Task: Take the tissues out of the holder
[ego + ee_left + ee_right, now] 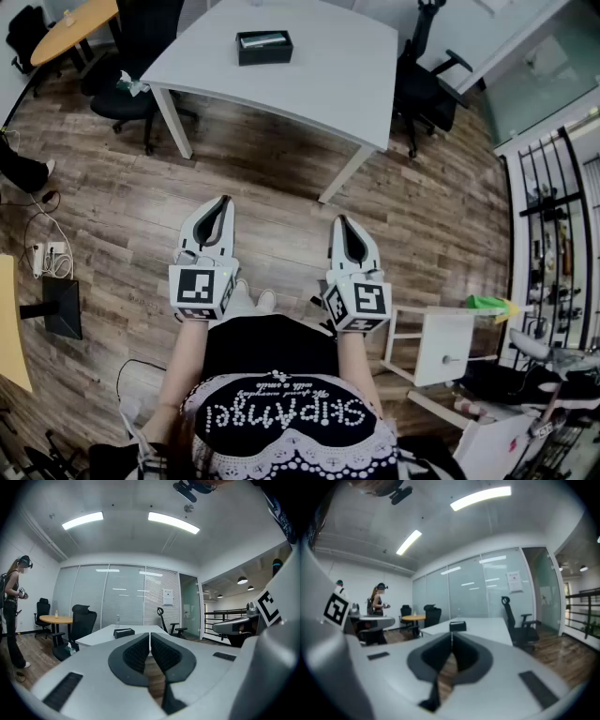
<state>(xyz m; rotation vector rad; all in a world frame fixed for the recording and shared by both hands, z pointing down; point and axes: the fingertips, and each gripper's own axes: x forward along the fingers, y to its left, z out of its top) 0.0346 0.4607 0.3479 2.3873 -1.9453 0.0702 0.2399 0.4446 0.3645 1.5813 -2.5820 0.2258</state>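
Wood floor (141, 206) lies under the left hand-held gripper (222, 201) and right hand-held gripper (339, 222), both closed, empty.

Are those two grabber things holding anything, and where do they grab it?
Nothing is held. The left gripper and the right gripper are both shut and empty. The black tissue holder sits on the white table, away from both.

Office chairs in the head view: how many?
3 chairs: one left of the white table, one at its right, one by the round wooden table; others may be hidden.
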